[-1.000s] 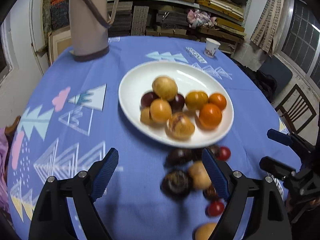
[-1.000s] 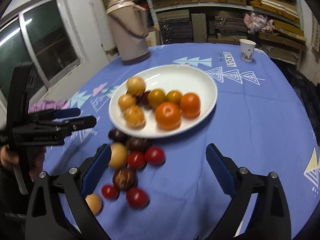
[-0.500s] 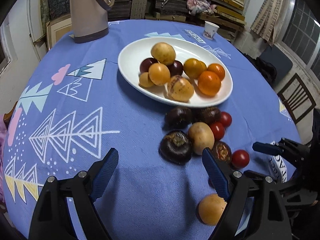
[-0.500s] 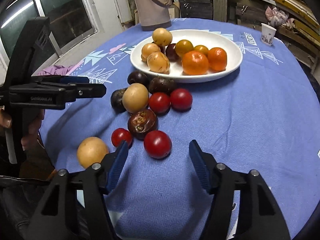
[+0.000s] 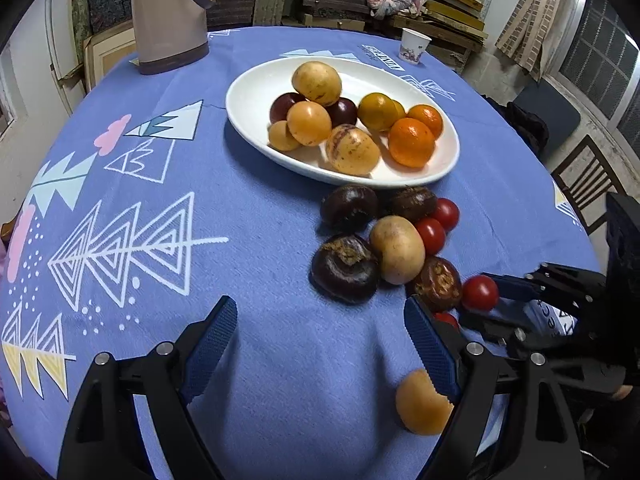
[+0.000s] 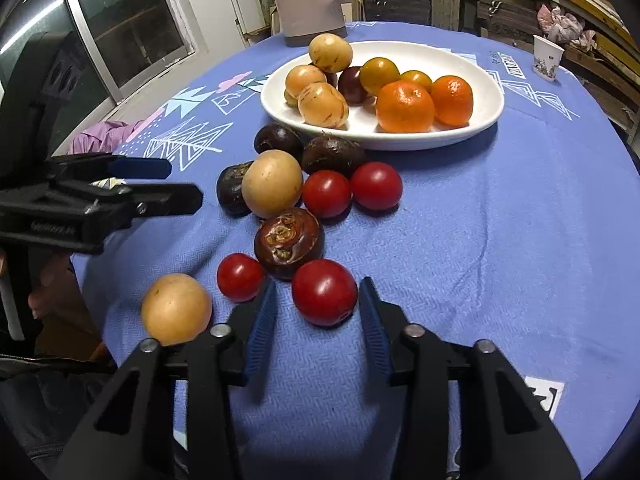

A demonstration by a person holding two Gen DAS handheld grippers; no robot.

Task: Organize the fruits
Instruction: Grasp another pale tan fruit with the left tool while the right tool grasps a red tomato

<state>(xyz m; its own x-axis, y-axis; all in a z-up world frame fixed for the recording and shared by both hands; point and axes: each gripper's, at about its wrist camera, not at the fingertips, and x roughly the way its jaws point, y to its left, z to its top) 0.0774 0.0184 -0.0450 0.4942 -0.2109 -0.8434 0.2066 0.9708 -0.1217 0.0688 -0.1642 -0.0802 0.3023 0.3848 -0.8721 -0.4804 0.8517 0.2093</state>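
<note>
Under both cameras I have a round table covered by a blue cloth (image 5: 280,360) printed with white triangle trees and pink clouds. Behind it I see shelves stacked with flat boards, a window on one side and a wooden chair (image 5: 588,184) off the far edge.

At the back of the table stands a tall beige thermos jug (image 5: 168,20), and a small paper cup (image 6: 547,57) sits well apart from it near the rim. A white oval plate (image 6: 486,80) holds oranges, yellow fruits and dark plums. Just in front of the plate lies a loose cluster: dark purple fruits, a pale yellow one, several red tomatoes. One yellow fruit (image 6: 176,308) sits apart, nearest me.

My right gripper (image 6: 318,312) is partly open, its blue pads flanking a red tomato (image 6: 324,292); I cannot tell whether they touch it. A dark fruit and a smaller tomato crowd close behind it. My left gripper (image 5: 316,340) is wide open over bare cloth, holding nothing.

White lettering on the cloth near the cup is too small for me to read.
</note>
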